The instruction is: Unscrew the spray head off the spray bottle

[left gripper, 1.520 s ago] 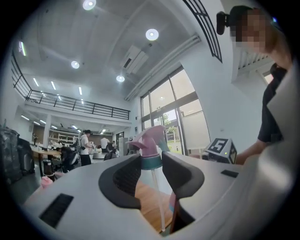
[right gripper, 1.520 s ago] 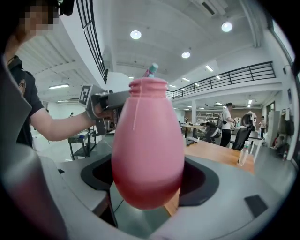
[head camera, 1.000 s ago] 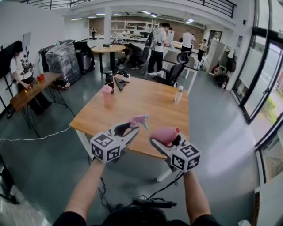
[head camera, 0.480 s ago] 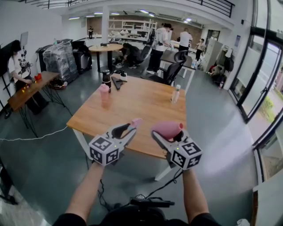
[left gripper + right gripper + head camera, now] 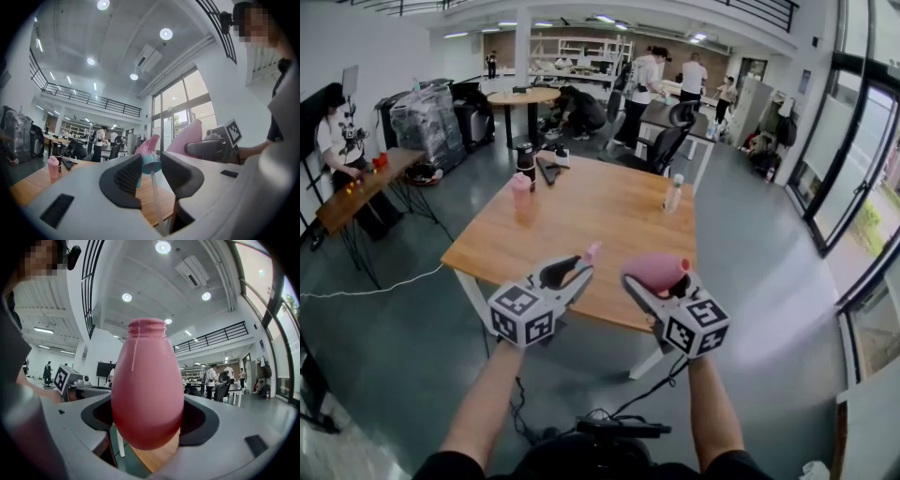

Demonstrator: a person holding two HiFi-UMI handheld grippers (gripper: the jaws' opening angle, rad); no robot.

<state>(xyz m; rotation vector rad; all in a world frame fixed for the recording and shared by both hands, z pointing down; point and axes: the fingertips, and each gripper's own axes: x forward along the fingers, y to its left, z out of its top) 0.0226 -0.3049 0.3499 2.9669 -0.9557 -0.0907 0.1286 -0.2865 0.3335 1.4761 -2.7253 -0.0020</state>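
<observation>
Pink bottle (image 5: 655, 268) clamped in the right gripper (image 5: 664, 279) jaws, spray head (image 5: 590, 252) pinched in the left gripper (image 5: 579, 269) jaws, apart at the table's (image 5: 609, 211) near edge.

A rectangular light-wood table on white legs (image 5: 609, 220) stands on a glossy dark grey floor (image 5: 403, 347). Beyond its far left corner are a round wooden table on a black pedestal (image 5: 523, 97) and a white square pillar (image 5: 523, 52), with a plastic-wrapped dark stack (image 5: 427, 122) further left. Well to the table's left runs a narrow wooden bench on thin black legs (image 5: 364, 194). A black office chair (image 5: 670, 142) stands near its far right corner. To its right rises a black-framed glass wall (image 5: 848, 178), bright with daylight. Far behind it, white shelving (image 5: 581, 52) sits under strip lights (image 5: 605, 20). Round white ceiling lamps (image 5: 163, 246) shine overhead.
</observation>
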